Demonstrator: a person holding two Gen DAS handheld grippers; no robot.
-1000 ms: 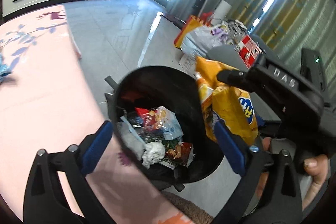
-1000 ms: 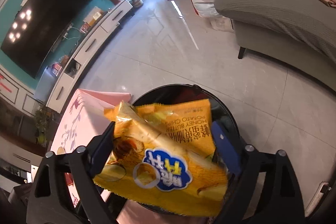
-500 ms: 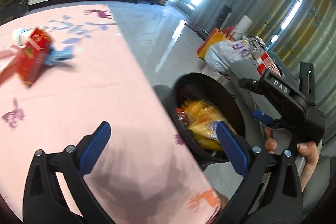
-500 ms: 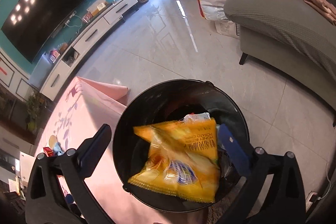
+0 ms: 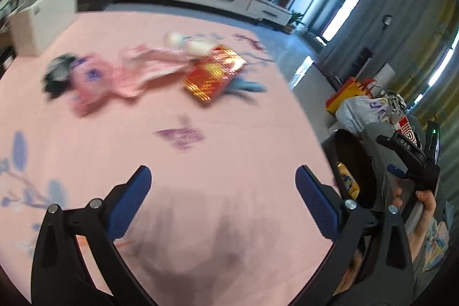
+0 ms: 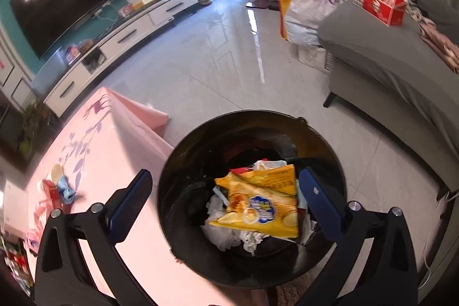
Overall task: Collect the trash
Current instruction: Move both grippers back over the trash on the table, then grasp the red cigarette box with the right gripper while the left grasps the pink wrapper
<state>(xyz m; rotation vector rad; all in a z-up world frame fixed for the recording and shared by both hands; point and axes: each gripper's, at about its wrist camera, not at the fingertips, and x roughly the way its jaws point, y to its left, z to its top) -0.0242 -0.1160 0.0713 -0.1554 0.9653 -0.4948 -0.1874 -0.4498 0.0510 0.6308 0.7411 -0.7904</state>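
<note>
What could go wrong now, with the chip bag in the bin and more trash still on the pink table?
1. The trash on the pink tablecloth, a red and gold packet and pink wrappers, overlaps in a cluster, so the open left gripper might pinch the cloth or several pieces at once.
2. The yellow chip bag lies on top of a heap in the black bin; further pieces might slide off it.
</note>
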